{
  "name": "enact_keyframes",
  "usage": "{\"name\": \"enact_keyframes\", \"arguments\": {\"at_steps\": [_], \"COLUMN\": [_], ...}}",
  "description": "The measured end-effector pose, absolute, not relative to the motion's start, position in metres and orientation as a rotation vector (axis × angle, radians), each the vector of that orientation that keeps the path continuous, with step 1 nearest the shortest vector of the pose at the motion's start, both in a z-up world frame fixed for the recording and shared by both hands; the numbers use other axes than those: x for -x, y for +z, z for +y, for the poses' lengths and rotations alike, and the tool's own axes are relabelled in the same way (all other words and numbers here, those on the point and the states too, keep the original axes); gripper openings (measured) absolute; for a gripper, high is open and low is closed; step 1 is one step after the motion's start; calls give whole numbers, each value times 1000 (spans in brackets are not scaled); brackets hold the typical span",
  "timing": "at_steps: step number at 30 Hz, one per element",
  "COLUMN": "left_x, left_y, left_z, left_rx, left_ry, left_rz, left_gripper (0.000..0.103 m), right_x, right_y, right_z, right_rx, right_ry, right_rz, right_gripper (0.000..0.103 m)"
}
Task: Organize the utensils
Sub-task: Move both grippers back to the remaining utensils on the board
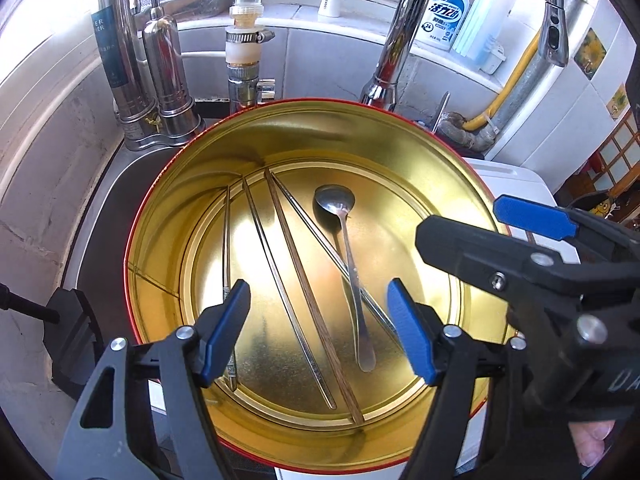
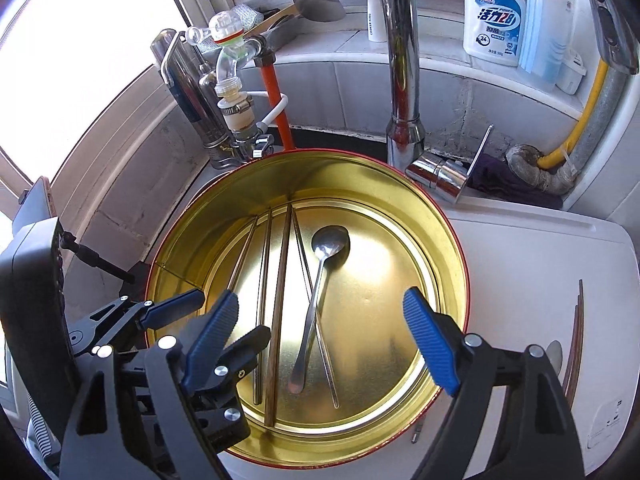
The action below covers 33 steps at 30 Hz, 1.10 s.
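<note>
A round gold tin (image 1: 160, 216) (image 2: 180, 256) with a red outside stands below both grippers. On its floor lie several chopsticks (image 1: 304, 280) (image 2: 280, 300), some metal and one wooden, and a metal spoon (image 1: 348, 248) (image 2: 320, 280) that crosses one of them. My left gripper (image 1: 320, 334) (image 2: 236, 320) hovers open over the near left part of the tin, with nothing between its blue pads. Over the right half my right gripper (image 2: 320, 342) (image 1: 480, 224) hangs wide open, also with nothing in it. Neither gripper touches a utensil.
The tin sits over a steel sink (image 1: 100, 216). Behind it stand a chrome faucet (image 2: 400, 60), filter canisters (image 1: 160, 72) and a detergent bottle (image 2: 494, 20). To the right, a white board (image 2: 540, 260) carries more chopsticks (image 2: 576, 340) and a spoon tip (image 2: 556, 354).
</note>
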<state>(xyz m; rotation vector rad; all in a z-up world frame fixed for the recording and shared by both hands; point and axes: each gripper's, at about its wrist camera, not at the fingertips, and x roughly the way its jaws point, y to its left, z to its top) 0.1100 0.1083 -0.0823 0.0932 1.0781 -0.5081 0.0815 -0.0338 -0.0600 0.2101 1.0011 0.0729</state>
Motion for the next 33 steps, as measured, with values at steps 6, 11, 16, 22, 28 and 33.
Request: {"name": "enact_keyframes", "arguments": {"at_steps": [6, 11, 16, 22, 28, 33], "left_x": [-93, -73, -53, -37, -18, -2], "left_y": [-71, -61, -51, -47, -52, -64], "left_z": [103, 85, 54, 18, -22, -61], "left_rx": [-83, -78, -75, -107, -163, -229], "left_ry": [-476, -471, -509, -537, -621, -719], "left_rz": [1043, 1007, 991, 985, 989, 1014], "left_gripper": [76, 76, 76, 76, 76, 76], "right_x": [-63, -38, -8, 20, 40, 48], "right_y": [-47, -38, -34, -35, -41, -59], "right_z": [-51, -86, -136, -193, -243, -269], "right_rx": [-258, -291, -333, -389, -434, -442], "right_ry": [94, 74, 24, -57, -142, -190], "right_rz": [924, 862, 838, 818, 823, 884], "right_gripper": [91, 91, 91, 91, 91, 91]}}
